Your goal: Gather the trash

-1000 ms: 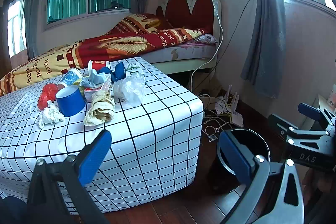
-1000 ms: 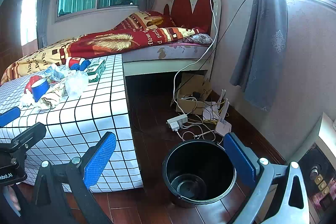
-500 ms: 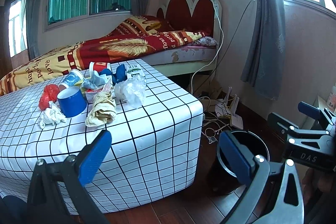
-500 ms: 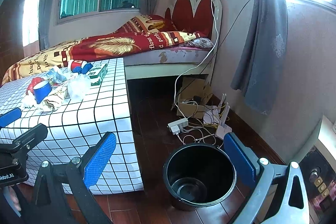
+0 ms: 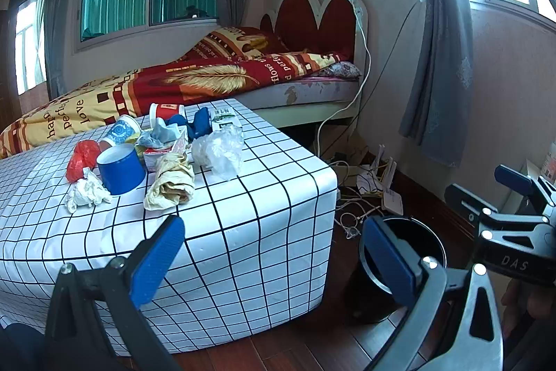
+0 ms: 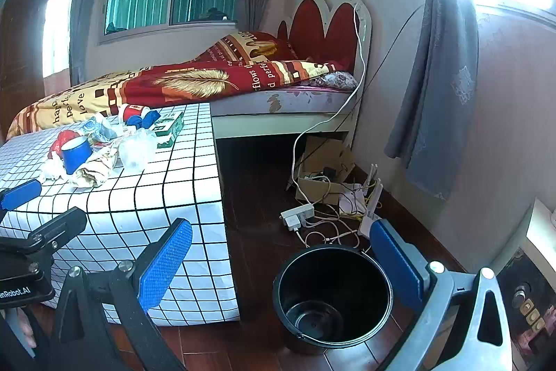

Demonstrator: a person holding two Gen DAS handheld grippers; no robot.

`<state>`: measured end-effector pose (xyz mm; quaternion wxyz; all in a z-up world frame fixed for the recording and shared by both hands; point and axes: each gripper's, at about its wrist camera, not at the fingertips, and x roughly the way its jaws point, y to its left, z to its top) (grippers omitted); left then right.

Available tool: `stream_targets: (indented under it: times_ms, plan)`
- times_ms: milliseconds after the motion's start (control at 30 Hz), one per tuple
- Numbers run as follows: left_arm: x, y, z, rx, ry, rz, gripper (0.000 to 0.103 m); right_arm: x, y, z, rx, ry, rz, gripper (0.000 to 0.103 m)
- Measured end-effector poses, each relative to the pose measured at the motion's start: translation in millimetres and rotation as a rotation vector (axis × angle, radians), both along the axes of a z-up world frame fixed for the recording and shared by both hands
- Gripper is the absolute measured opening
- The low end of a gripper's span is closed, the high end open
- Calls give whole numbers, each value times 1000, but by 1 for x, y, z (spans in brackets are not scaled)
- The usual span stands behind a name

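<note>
A heap of trash lies on the white grid-patterned table [image 5: 250, 225] [image 6: 146, 200]: a blue paper cup [image 5: 121, 169] [image 6: 75, 154], a beige crumpled wrapper [image 5: 172, 183], a clear plastic bag [image 5: 220, 153] [image 6: 135, 150], a white tissue wad [image 5: 85, 193], a red bag [image 5: 81, 159], a green-white carton [image 6: 168, 127] and more cups. A black bucket [image 6: 333, 298] [image 5: 417, 246] stands empty on the floor right of the table. My left gripper [image 5: 274, 263] is open, short of the table's near corner. My right gripper [image 6: 281, 266] is open above the bucket's near side.
A bed [image 5: 208, 82] with a red and yellow quilt runs behind the table. A power strip [image 6: 297, 214], tangled cables, a router [image 6: 370, 211] and a cardboard box [image 6: 323, 162] litter the wooden floor by the wall. Grey curtains [image 6: 434, 93] hang at right.
Both cameras have drifted slightly, so the table and bucket sit a little lower in view. Both grippers stay open and the trash has not moved.
</note>
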<state>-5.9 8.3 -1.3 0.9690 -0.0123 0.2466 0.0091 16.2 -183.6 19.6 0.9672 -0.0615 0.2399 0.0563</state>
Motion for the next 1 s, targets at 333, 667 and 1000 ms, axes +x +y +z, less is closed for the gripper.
stream_targets:
  times_ms: [333, 667, 1000]
  plan:
    - [1, -1, 0, 0, 2, -1, 103, 0, 0, 0, 0, 1, 0, 103]
    - [0, 0, -1, -1, 1, -1, 103, 0, -1, 0, 0, 1, -1, 103]
    - [1, -2, -2, -2, 3, 0, 103, 0, -1, 0, 1, 0, 0, 103]
